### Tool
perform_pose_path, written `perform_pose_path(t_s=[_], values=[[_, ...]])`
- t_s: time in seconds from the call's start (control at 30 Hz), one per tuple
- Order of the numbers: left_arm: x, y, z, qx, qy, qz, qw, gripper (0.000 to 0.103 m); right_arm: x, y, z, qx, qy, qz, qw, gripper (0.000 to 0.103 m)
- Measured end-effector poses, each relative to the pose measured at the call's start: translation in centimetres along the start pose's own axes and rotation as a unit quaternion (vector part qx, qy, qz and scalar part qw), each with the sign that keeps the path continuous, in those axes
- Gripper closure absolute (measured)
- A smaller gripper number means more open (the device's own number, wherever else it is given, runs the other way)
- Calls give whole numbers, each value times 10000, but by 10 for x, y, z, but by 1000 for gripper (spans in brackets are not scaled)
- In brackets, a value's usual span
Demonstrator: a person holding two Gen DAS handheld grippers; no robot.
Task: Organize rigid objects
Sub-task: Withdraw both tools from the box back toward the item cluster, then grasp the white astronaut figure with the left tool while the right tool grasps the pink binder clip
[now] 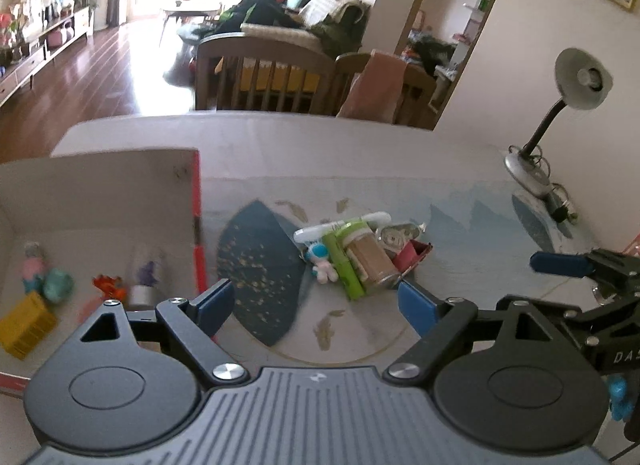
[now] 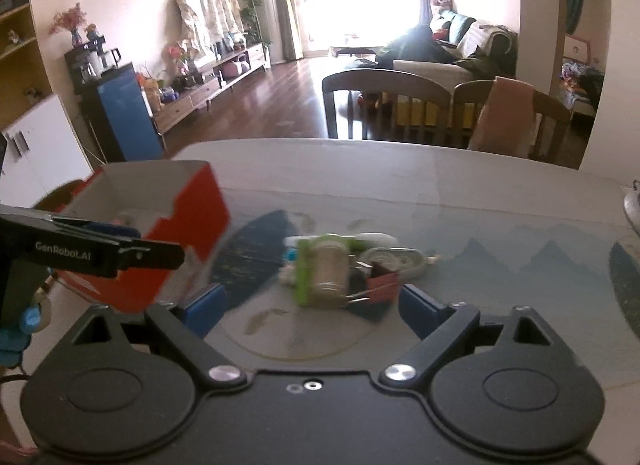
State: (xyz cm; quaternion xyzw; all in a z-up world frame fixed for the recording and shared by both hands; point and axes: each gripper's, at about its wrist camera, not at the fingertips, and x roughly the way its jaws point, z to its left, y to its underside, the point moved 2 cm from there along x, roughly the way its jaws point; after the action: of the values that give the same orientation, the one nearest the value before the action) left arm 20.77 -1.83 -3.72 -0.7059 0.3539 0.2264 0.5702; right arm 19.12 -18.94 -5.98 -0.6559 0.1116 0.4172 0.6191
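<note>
A small heap lies mid-table: a brown cylinder jar (image 1: 374, 261) on its side, a green tube (image 1: 344, 265), a white-and-blue astronaut figure (image 1: 322, 261), a silver tin (image 1: 398, 237) and a red binder clip (image 1: 412, 255). My left gripper (image 1: 316, 307) hangs open just short of the heap, nothing between its fingers. In the right wrist view the same jar (image 2: 330, 271) and clip (image 2: 382, 285) lie blurred ahead of my open, empty right gripper (image 2: 312, 311). The red-edged box (image 1: 100, 185) to the left holds several small toys.
A desk lamp (image 1: 560, 113) stands at the table's right rear by the wall. Wooden chairs (image 1: 264, 73) are tucked behind the far edge. The right gripper's blue finger (image 1: 560, 263) shows beside my left one. The box's red wall (image 2: 192, 221) rises left of the heap.
</note>
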Motion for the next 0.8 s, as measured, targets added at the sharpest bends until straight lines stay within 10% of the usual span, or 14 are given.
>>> perform_pose_path(t_s=[0.8], values=[[123,1,-26,-283,-989,238,9944,14,99,-1,-61,-397,296,341,9982,28]])
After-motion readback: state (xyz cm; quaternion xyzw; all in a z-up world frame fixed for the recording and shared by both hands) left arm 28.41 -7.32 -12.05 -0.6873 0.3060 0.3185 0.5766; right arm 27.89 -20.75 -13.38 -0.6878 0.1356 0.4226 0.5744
